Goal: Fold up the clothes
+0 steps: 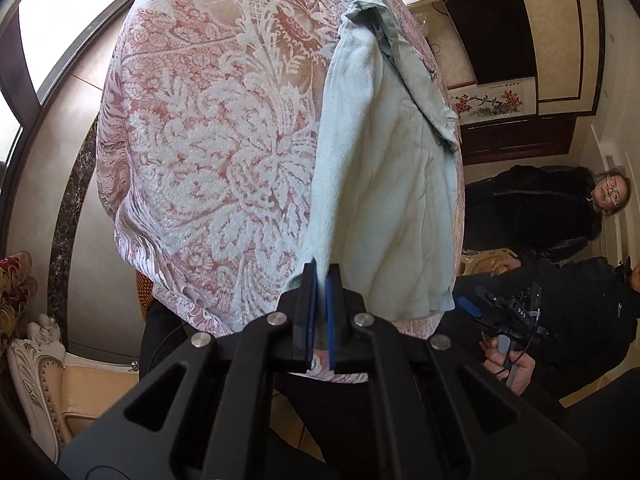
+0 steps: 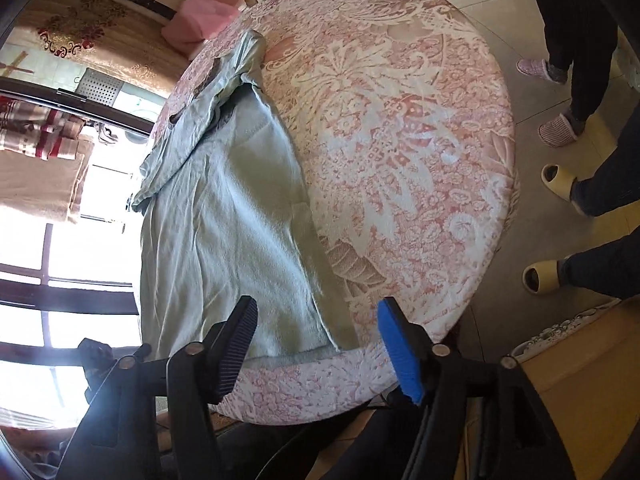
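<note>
A home, plainly a living room. Round table [image 2: 400, 128] under a pink-and-white floral cloth; ornate white-framed armchair [image 1: 44, 376] with tan leather on the tiled floor; dark wall-hung television [image 1: 492, 20] above a low dark cabinet [image 1: 516, 140], with a flower-and-bird painting [image 1: 488, 100] between. House slippers [image 2: 556, 130] on onlookers' feet, laundry [image 2: 40, 148] hanging by a large bright window [image 2: 60, 280].

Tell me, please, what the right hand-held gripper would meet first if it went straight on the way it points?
Probably the pale blue garment near its lower edge on the round table; the open right hand-held gripper points there, though depth is unclear.
</note>
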A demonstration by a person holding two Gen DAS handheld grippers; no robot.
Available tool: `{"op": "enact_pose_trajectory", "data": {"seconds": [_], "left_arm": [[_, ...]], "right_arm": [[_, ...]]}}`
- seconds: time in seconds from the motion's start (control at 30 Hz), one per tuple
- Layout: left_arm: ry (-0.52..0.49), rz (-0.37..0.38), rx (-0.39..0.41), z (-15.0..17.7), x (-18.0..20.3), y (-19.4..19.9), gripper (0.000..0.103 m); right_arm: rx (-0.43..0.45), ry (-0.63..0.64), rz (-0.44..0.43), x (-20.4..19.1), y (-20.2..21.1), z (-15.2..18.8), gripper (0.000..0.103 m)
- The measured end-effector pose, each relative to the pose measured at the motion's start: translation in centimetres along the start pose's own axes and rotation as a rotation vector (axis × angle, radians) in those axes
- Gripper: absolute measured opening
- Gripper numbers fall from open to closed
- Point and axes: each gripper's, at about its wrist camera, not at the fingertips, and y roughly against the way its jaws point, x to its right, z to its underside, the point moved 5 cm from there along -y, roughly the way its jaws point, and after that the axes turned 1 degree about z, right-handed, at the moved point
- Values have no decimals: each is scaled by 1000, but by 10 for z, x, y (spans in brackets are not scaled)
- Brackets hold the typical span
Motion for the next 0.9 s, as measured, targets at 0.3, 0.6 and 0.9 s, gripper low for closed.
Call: {"op": "enact_pose_trajectory", "data": {"seconds": [0.3,0.6,0.9], "left_arm": [[15,-13,-11,-3,-4,-10,5],[-10,2,-10,0,-3,-10,5],[-90,-44,-31,0,11,-9,3]], "right_arm": [[-65,102,59,-9,-32,-3,65],[-68,262,177,-35,-54,8,48],[-89,243,222,-26,-61,7,3]]}}
